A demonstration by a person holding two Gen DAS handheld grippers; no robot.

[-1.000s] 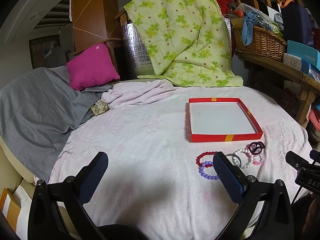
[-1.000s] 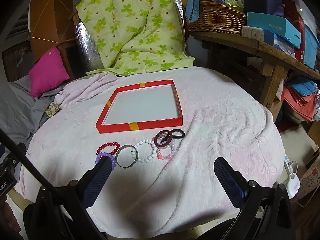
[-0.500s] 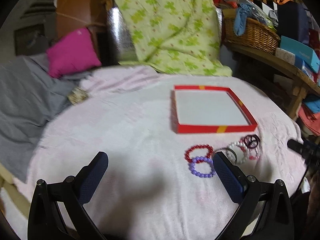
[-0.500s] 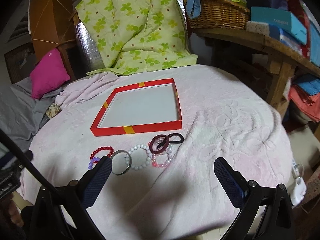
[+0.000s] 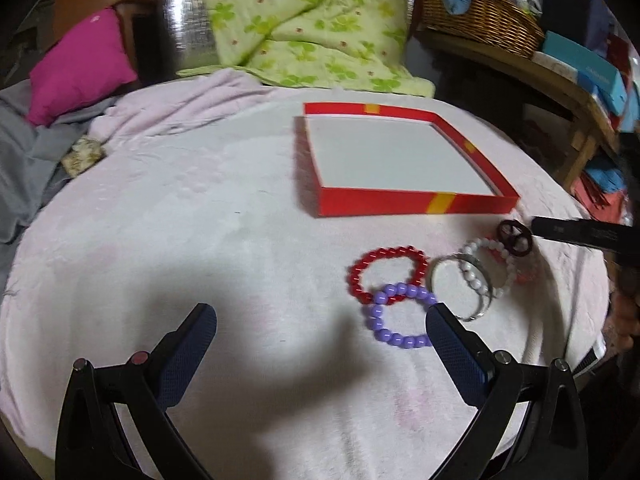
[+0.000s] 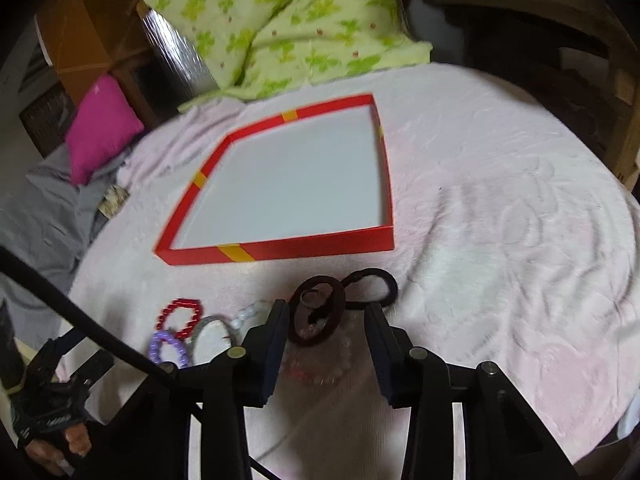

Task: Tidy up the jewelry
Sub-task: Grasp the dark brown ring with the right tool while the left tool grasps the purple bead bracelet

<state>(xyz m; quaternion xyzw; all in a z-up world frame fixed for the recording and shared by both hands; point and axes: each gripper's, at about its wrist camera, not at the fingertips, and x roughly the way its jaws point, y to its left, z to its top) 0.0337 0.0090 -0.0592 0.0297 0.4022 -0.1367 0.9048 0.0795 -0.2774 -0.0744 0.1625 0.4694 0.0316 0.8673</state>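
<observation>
A red-rimmed tray (image 5: 400,202) (image 6: 312,246) with a bare white floor sits on the pale pink cloth. In front of it lie a red bead bracelet (image 5: 384,254), a purple bead bracelet (image 5: 394,338), a silver bangle (image 5: 452,258), a white bead bracelet (image 5: 476,280), a maroon hair tie (image 6: 320,281), a black hair tie (image 6: 394,288) and a pink bracelet (image 6: 320,360). My left gripper (image 5: 320,310) is open just above the cloth, its right finger beside the purple bracelet. My right gripper (image 6: 326,308) is closing, with the maroon tie and pink bracelet between its jaws but not pinched.
A green floral quilt (image 5: 304,20) and a magenta cushion (image 5: 80,68) lie beyond the tray, with a grey blanket (image 5: 20,160) at the left. A wicker basket (image 5: 480,12) and boxes stand on a wooden shelf at the right. The cloth drops off at the table's round edge.
Both grippers have come down and forward toward the row of bracelets. The right jaws have narrowed from wide open around the maroon hair tie. The left jaws have stayed wide.
</observation>
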